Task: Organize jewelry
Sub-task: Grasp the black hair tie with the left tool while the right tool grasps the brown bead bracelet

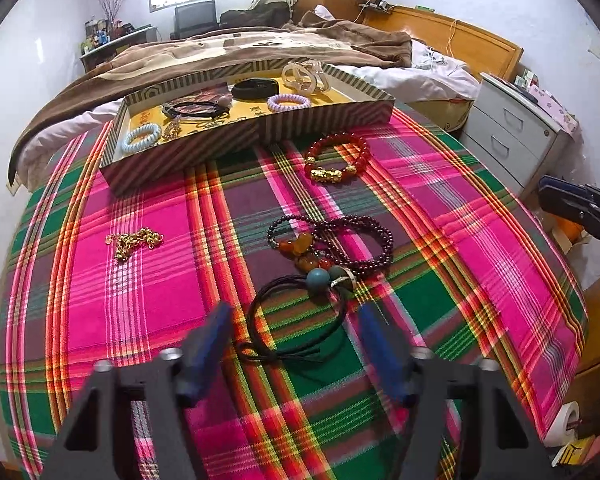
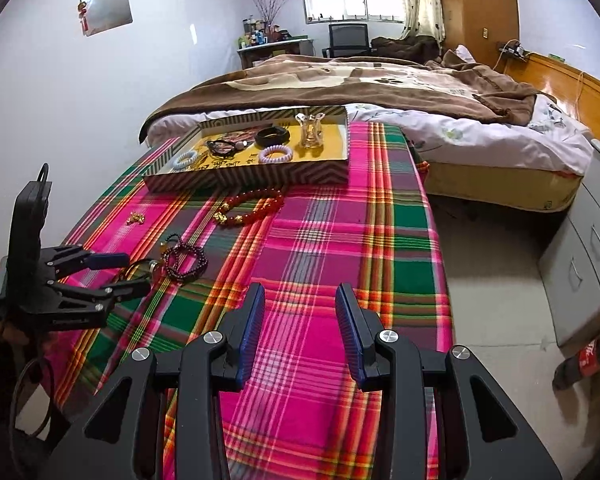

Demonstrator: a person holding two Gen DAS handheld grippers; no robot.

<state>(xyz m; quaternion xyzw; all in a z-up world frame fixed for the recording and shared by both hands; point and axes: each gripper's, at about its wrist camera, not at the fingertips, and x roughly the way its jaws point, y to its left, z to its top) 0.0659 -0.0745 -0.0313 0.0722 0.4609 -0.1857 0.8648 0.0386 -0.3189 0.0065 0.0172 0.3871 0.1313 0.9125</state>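
Observation:
On the plaid cloth lie a black cord necklace with teal beads, a dark red bead strand with amber stones, a red and gold bead bracelet and a gold chain. My left gripper is open, low over the cloth, its blue fingers either side of the black cord necklace. The striped tray at the far end holds several bracelets and hair ties. My right gripper is open and empty above bare cloth, right of the jewelry. The left gripper also shows in the right wrist view.
The table stands against a bed with a brown blanket. A grey drawer unit stands to the right. A cola bottle lies on the floor. A tape roll sits below the table's right edge.

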